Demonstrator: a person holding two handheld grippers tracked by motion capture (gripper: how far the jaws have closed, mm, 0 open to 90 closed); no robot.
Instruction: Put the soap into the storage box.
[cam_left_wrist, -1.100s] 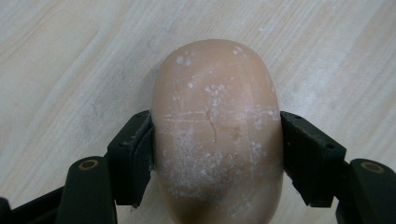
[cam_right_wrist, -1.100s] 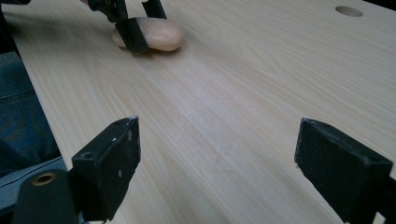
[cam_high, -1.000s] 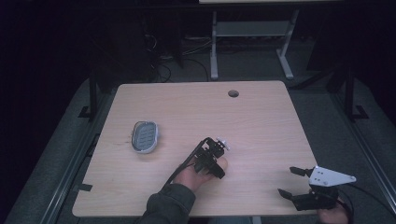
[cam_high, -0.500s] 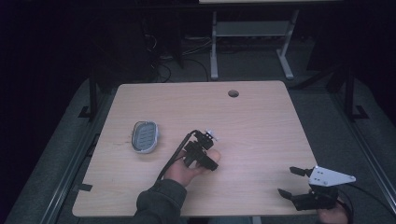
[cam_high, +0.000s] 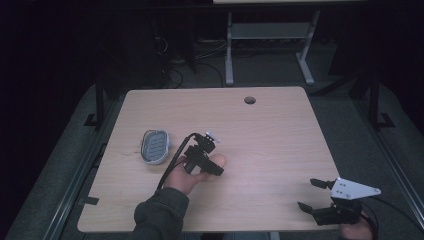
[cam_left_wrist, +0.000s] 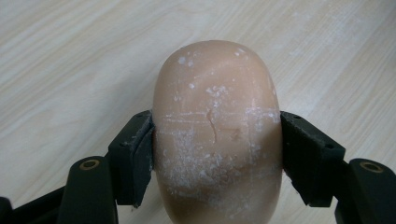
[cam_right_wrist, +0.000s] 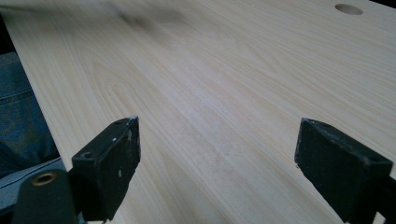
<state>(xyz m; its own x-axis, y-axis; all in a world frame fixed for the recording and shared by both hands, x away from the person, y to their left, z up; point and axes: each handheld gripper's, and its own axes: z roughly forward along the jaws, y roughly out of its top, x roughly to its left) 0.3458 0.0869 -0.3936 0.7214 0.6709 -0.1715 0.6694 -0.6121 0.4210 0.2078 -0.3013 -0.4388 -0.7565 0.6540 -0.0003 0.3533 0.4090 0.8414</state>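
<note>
My left gripper (cam_left_wrist: 215, 140) is shut on a peach-coloured oval bar of soap (cam_left_wrist: 217, 135) with white scuffs; both black pads press on its sides. In the high view the left gripper (cam_high: 212, 165) hangs over the middle-left of the wooden table (cam_high: 270, 135), with the soap (cam_high: 218, 160) at its tip. A grey oval soap dish (cam_high: 154, 146) lies on the table just left of it. My right gripper (cam_high: 308, 194) rests near the front right corner, open, with bare wood between its jaws (cam_right_wrist: 219, 140).
A round cable hole (cam_high: 249, 100) sits near the table's far edge. A metal stand (cam_high: 270, 35) and cables are on the dark floor beyond the table. The person's sleeve (cam_high: 160, 217) comes in at the front edge.
The left hand has carried the soap to the left and slightly up, closer to the soap dish. The right gripper has stayed where it was.
</note>
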